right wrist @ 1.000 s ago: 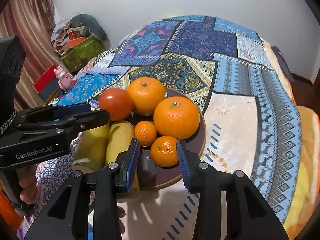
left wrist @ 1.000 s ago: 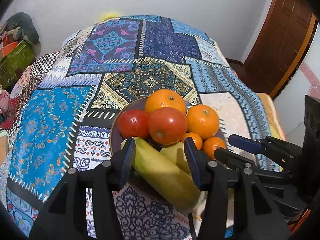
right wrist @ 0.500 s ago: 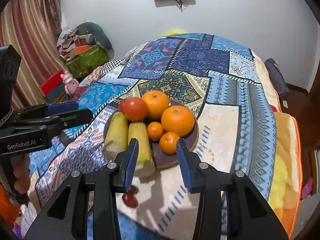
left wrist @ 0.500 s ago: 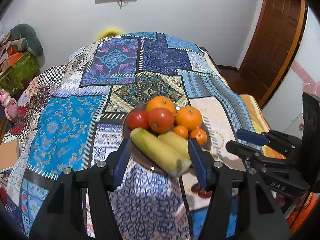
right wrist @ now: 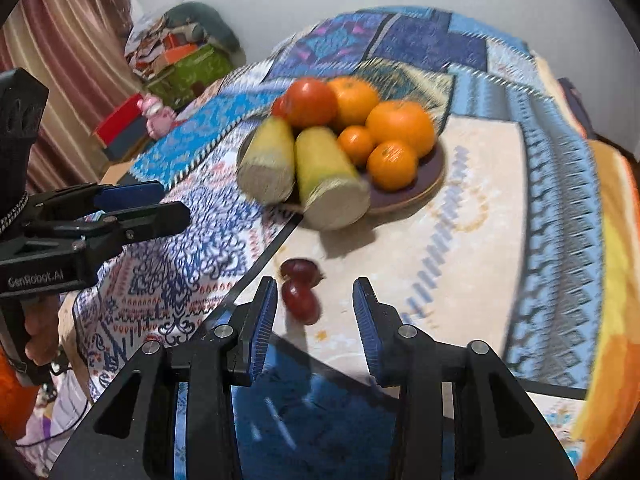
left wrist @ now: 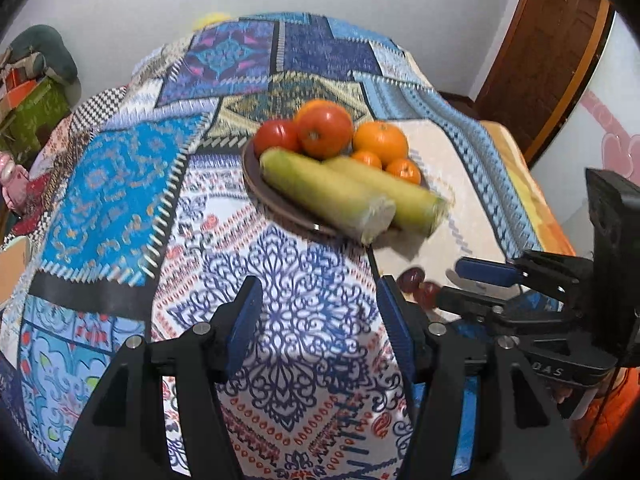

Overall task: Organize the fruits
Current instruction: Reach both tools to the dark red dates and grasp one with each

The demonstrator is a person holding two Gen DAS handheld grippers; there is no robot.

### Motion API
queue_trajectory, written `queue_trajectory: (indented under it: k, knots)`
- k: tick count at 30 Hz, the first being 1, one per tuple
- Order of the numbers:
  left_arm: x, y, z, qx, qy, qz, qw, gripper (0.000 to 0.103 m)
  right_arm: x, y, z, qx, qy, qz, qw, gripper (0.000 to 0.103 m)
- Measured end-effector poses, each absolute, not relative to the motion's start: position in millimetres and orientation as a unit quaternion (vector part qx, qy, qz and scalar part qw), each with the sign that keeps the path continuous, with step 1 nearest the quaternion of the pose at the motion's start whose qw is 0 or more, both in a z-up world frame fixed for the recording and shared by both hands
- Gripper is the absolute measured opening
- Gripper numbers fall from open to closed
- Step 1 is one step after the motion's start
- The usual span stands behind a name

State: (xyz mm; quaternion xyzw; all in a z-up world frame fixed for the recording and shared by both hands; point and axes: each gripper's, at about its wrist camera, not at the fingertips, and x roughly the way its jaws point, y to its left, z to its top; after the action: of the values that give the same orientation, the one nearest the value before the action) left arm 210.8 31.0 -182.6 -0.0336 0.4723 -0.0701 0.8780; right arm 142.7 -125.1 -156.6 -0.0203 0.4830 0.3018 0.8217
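My feeds are evenly lit from overhead, with soft shadows. Motion blur smears both; fisheye edges bend and darken.

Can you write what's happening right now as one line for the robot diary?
left gripper: open, empty | right gripper: open, empty, above two red grapes on cloth | plate: corn, tomatoes, oranges

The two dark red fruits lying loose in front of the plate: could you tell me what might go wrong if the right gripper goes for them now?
The two red fruits touch, so the open right gripper may pinch one and roll the other away. The corn cobs overhang the plate rim just behind; a nudge could tip them off.
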Motion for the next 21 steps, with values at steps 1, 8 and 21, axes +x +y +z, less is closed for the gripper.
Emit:
queue_trajectory:
  k: [1,8,21]
  knots:
    - [210,30,-186,-0.033,0.475,-0.071,0.877,0.059,142,-122,-160,-0.021,0.487,0.303,0.819,0.036]
    - [211,18,-198,-0.02,0.484,-0.093,0.87,0.051,143,-112,-170,-0.041,0.492,0.307,0.813,0.019]
    - [233,-39,-208,0.026,0.5,-0.145,0.853,0.043,140,-166,-157,-0.003,0.475,0.274,0.836,0.018]
